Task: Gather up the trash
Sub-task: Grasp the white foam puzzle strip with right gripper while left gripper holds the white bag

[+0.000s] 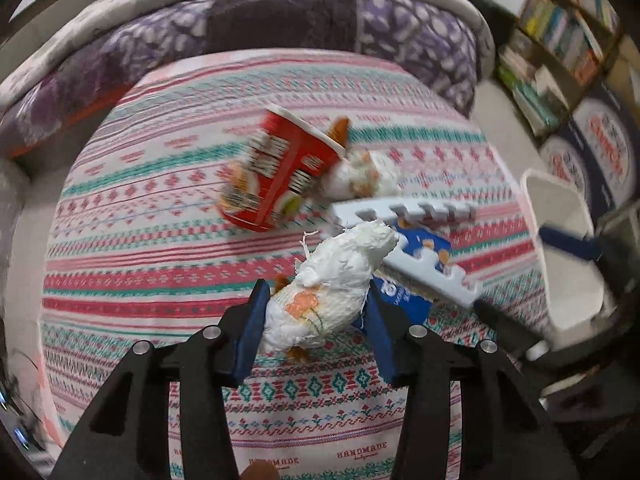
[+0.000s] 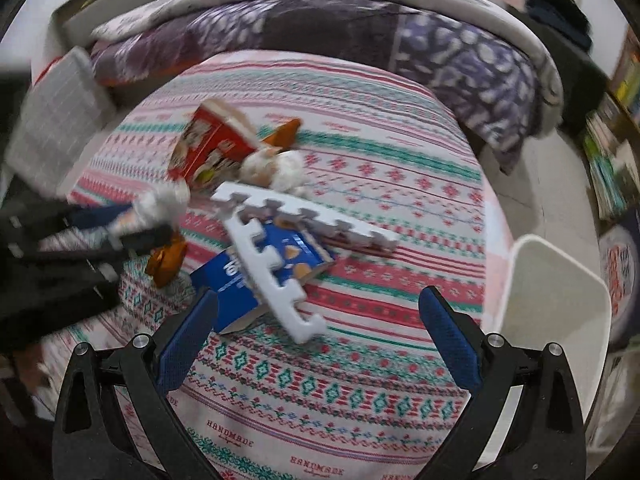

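1. The left tool [image 1: 316, 316] clamps a crumpled white tissue wad [image 1: 336, 292], lifted above the patterned bed cover [image 1: 132, 248].
2. The right tool [image 2: 318, 332] hangs wide apart and empty, near the blue snack box [image 2: 256, 276].
3. The white bin [image 2: 556, 312] stands at three o'clock; I judge the wad should travel there level, gripped firmly, and be let go well inside the rim.
4. Motion blur smears the red noodle cup [image 1: 280, 172]; the foam strips [image 2: 276, 264] partly cover the box.

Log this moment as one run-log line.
left gripper: shut on crumpled tissue wad | right gripper: open, empty | white bin: beside bed | red cup: on bedspread
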A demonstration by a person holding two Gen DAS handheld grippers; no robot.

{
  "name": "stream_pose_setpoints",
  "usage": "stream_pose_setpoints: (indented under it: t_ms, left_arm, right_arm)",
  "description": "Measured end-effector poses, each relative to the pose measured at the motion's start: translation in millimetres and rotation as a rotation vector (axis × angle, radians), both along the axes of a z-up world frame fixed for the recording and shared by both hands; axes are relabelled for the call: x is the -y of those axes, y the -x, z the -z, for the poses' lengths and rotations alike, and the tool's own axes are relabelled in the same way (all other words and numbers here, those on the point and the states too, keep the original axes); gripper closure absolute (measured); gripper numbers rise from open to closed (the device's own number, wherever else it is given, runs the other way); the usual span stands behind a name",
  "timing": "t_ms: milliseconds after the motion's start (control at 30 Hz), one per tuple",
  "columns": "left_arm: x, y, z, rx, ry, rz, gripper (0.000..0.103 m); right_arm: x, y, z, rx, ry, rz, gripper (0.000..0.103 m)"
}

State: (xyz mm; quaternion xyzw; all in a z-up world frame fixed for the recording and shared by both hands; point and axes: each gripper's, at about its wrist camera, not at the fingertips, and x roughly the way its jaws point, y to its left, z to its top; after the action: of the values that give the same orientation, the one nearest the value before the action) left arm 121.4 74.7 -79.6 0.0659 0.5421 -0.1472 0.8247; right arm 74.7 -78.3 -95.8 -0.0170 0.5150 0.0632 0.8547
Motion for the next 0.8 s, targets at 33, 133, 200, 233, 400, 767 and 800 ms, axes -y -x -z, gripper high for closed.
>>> stream_pose_setpoints:
  t_ms: [33, 133, 200, 233, 400, 767, 800]
  left_arm:
    - [-4, 0, -3, 0.004, 0.009, -0.022, 0.056]
    - [-18, 0, -14, 0.023, 0.034, -0.088, 0.056]
    - [-24, -1, -17, 0.024, 0.051, -0.106, 0.056]
    - [-26, 0, -19, 0.026, 0.057, -0.111, 0.056]
    - [-30, 2, -19, 0.027, 0.061, -0.119, 0.056]
    - [-42, 4, -32, 0.078, 0.095, -0.191, 0.056]
    - [-43, 4, -35, 0.089, 0.098, -0.200, 0.056]
  right_arm:
    - [-6, 0, 3, 0.004, 0.019, -0.016, 0.007]
    - [-19, -4, 11, 0.004, 0.045, -0.051, 0.008]
    - [-23, -8, 19, -0.014, 0.040, -0.061, 0.013]
    - [-24, -10, 22, -0.027, 0.030, -0.062, 0.014]
    - [-21, -18, 41, -0.105, -0.042, -0.036, 0.041]
    - [-11, -13, -4, -0.014, -0.208, -0.014, 0.076]
    - [-11, -11, -12, 0.008, -0.215, -0.013, 0.076]
